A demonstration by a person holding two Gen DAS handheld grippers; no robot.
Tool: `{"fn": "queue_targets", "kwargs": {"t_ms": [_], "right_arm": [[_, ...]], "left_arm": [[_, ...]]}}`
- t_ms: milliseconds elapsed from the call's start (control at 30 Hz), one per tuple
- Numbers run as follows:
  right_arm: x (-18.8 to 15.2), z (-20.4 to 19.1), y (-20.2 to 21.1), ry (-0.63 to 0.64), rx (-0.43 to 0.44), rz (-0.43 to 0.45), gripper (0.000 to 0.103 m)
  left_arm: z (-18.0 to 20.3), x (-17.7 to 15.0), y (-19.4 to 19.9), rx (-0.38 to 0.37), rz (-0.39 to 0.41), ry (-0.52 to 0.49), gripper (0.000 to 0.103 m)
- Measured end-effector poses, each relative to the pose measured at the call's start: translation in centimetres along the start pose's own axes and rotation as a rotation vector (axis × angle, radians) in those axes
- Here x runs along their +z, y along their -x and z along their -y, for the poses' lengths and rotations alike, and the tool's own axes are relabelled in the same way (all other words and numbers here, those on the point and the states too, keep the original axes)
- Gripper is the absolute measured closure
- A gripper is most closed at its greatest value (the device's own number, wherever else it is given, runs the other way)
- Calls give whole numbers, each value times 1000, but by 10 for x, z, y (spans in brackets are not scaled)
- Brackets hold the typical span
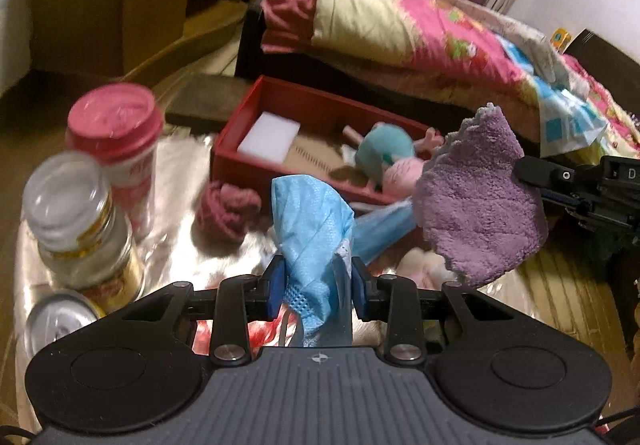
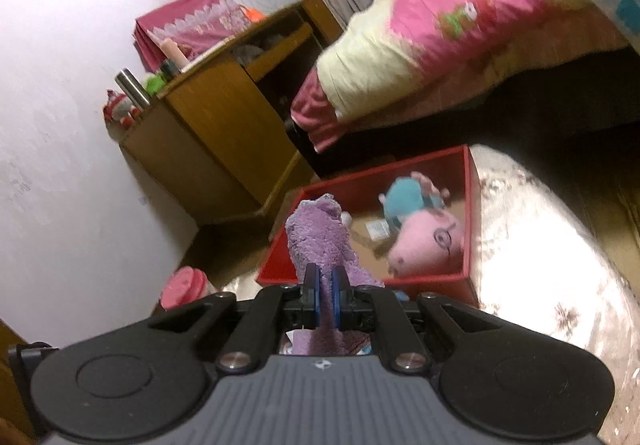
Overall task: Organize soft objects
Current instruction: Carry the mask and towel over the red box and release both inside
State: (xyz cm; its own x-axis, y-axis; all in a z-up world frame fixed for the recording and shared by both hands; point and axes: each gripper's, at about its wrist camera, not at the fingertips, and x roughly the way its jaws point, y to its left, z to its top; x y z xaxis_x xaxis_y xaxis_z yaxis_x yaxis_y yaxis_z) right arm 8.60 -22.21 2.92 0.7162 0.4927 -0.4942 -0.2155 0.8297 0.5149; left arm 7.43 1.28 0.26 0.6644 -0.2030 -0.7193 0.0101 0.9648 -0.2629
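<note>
My left gripper (image 1: 318, 277) is shut on a light blue fabric piece (image 1: 310, 221) and holds it above the shiny table (image 1: 180, 173). My right gripper (image 2: 325, 287) is shut on a purple fluffy cloth (image 2: 318, 241), which also shows in the left wrist view (image 1: 476, 201), hanging from the right gripper (image 1: 520, 169) beside the red box. The red box (image 1: 228, 141) holds a white sponge (image 1: 269, 133) and a pink and teal pig plush (image 2: 424, 233). A dark red knitted ball (image 1: 226, 209) lies on the table in front of the box.
A pink-lidded cup (image 1: 118, 141), a glass jar (image 1: 80, 213) and a can (image 1: 60, 321) stand at the table's left. A bed with a pink quilt (image 1: 420, 25) is behind the box. A wooden cabinet (image 2: 216, 117) stands against the wall.
</note>
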Motion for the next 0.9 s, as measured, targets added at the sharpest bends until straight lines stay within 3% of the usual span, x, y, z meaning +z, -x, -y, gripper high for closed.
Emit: {"fn": "queue_targets", "kwargs": {"t_ms": [267,900], "right_arm": [[13,-5,11,10,3,94,103],[36,0,-5,8,-55,179,103]], "left_arm": [[10,21,-1,0,66,-30,69],[24,64,-27,32,132,-101,69]]}}
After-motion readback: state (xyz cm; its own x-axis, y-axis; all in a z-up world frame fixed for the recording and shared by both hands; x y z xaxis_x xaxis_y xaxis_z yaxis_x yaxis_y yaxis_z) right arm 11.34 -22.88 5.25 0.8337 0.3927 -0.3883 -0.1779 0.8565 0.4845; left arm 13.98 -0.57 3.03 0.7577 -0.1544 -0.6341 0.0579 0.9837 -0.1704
